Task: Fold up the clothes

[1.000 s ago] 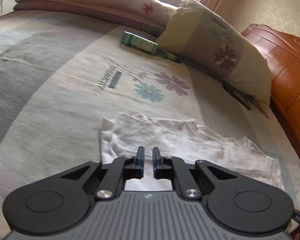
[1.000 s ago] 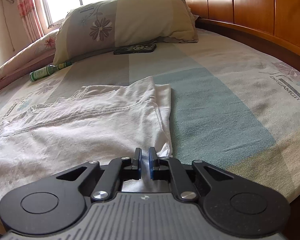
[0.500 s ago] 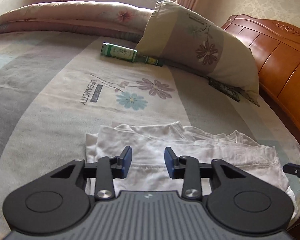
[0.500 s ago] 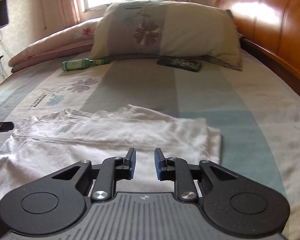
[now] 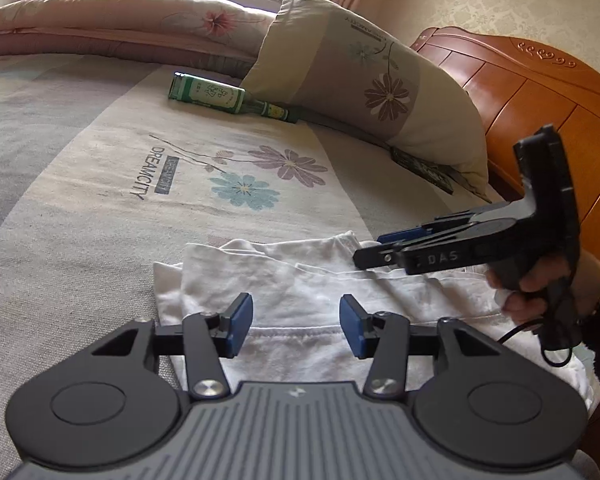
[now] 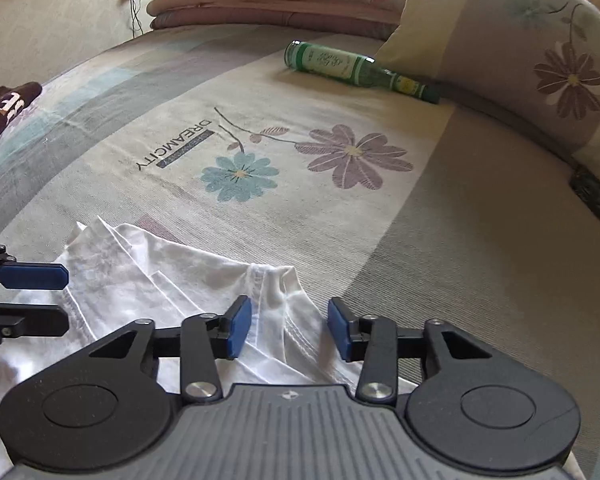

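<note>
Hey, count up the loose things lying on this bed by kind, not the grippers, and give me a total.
White garment: 1
Green glass bottle: 1
Floral pillow: 1
Folded pink quilt: 1
Dark brown lettered garment: 1
Flat dark patterned item, part under the pillow: 1
Total: 6

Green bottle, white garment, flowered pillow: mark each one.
green bottle (image 6: 332, 62), right wrist view, on its labelled body.
white garment (image 5: 300, 280), left wrist view, on its flat middle.
flowered pillow (image 5: 364, 76), left wrist view, on its front face.
</note>
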Available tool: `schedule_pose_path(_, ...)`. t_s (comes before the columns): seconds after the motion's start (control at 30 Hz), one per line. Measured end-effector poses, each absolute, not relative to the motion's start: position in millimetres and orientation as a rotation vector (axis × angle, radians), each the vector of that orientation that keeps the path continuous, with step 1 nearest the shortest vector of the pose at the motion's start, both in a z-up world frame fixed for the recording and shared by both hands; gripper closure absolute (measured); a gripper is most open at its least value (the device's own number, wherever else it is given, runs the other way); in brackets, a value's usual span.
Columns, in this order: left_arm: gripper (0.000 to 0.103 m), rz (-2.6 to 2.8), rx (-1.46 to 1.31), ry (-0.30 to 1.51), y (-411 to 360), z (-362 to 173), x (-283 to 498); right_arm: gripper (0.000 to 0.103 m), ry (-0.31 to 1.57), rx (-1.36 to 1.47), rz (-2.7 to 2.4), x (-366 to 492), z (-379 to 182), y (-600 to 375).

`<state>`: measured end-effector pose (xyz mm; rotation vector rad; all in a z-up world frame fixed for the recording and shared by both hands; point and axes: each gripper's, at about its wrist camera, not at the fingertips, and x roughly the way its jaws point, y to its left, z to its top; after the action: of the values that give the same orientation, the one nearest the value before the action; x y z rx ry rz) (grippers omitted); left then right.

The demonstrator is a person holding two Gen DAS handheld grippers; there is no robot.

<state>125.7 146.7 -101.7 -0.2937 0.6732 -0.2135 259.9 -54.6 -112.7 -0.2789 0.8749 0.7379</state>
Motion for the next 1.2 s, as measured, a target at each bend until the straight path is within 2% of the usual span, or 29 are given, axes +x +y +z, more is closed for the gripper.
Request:
schedule_pose_path(0.03, 0.053, -0.203, -0.297, 0.675, 147.6, -101.1, 126.2, 0.048, 0.860, -0.295, 0.743, 257.2, -114.8, -50.8)
schedule_pose_path(0.07, 0.052, -0.201, -0.297, 0.675, 147.9, -100.6, 126.3, 0.060, 0.843, -0.339, 0.746, 252.4, -115.5, -45.5)
schedule_pose_path(0.1, 0.052, -0.207, -0.297, 0.672, 147.8, -100.2, 126.1, 0.082, 0.820, -0.391, 0.746, 246.8, -115.0, -39.9)
schedule_pose_path(0.2, 0.051, -0.231, -0.305, 0.663, 146.9, -99.7, 125.7, 0.099, 0.741, -0.507, 0.676, 238.7, -112.9, -29.7)
schedule_pose_path(0.27, 0.051, -0.230, -0.298, 0.665, 145.0, -100.7, 126.4, 0.099, 0.726, -0.534, 0.606, 246.8, -116.8, -27.1)
schedule_pose_path(0.4, 0.051, -0.204, -0.285, 0.668, 142.8, -103.0, 128.3, 0.100, 0.763, -0.385, 0.586, 261.3, -107.0, -40.3)
schedule_pose_path(0.53, 0.051, -0.220, -0.262, 0.676, 135.5, -105.6, 128.0, 0.092, 0.712, -0.325, 0.598, 225.8, -73.8, -62.2)
schedule_pose_path(0.67, 0.053, -0.236, -0.239, 0.683, 128.2, -108.1, 127.7, 0.092, 0.731, -0.243, 0.563, 172.1, -55.3, -97.1)
schedule_pose_path(0.73, 0.066, -0.243, -0.227, 0.687, 124.6, -109.3, 127.5, 0.092, 0.747, -0.181, 0.527, 143.8, -55.5, -114.8)
schedule_pose_path(0.77, 0.076, -0.247, -0.221, 0.689, 122.8, -110.0, 127.5, 0.092, 0.752, -0.157, 0.503, 130.1, -56.8, -121.8)
schedule_pose_path(0.8, 0.079, -0.243, -0.221, 0.690, 122.0, -110.3, 126.6, 0.092, 0.760, -0.130, 0.479, 116.2, -58.9, -128.5)
schedule_pose_path(1.03, 0.079, -0.227, -0.301, 0.733, 129.8, -114.6, 105.8, 0.091, 0.777, -0.161, 0.462, 65.8, -66.7, -145.6)
schedule_pose_path(1.13, 0.084, -0.171, -0.320, 0.736, 141.8, -123.5, 84.0, 0.087, 0.764, -0.108, 0.458, 65.3, -62.4, -157.6)
schedule_pose_path(1.2, 0.093, -0.124, -0.344, 0.759, 150.6, -119.1, 76.4, 0.084, 0.756, -0.101, 0.453, 64.9, -61.1, -162.3)
